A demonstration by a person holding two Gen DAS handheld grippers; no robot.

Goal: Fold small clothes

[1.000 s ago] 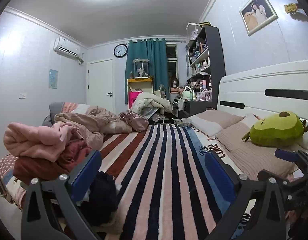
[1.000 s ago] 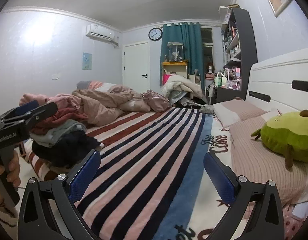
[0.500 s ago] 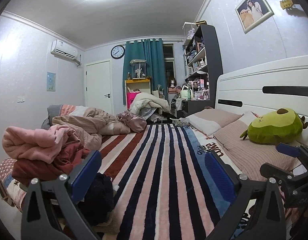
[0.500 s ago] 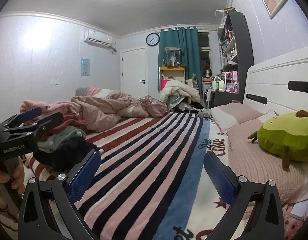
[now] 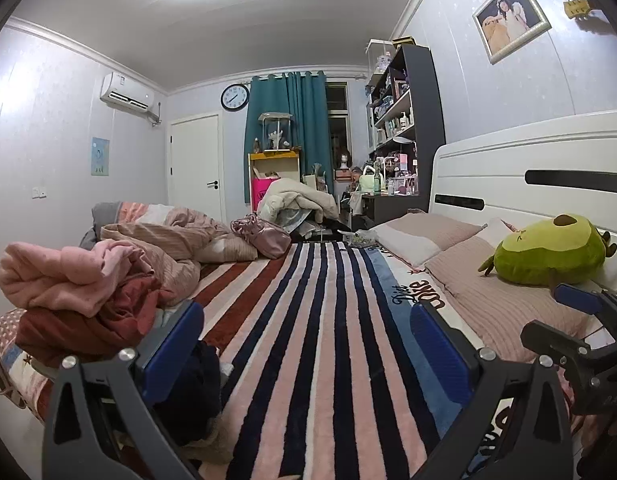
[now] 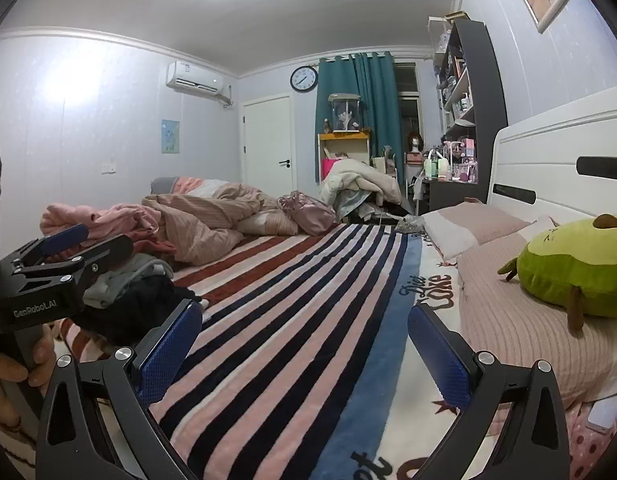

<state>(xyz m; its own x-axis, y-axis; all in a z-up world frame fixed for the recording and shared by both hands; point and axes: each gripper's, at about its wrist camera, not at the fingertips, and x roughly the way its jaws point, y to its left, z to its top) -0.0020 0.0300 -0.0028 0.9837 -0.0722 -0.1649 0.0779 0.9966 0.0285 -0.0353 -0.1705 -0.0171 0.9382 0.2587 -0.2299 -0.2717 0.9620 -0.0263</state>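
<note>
Leftmost, a heap of pink, dark red, grey and black small clothes (image 5: pixel 80 292) sits unfolded at the edge of the striped pink, navy and red plush blanket (image 5: pixel 324 320). Just beside it, the left gripper (image 5: pixel 304 344) hovers, blue pads spread wide, empty. Alongside, the right gripper (image 6: pixel 304 344) gapes equally wide, empty. Far right, a green avocado plush toy (image 6: pixel 576 268) lies on a ribbed pink pillow (image 6: pixel 520 332).

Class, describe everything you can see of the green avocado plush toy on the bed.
The avocado plush is soft, bright green fabric with a brown pit patch on top and small dark limbs. It lies on its side on the pink ribbed pillow, close to the white headboard. Neither gripper touches it.
</note>
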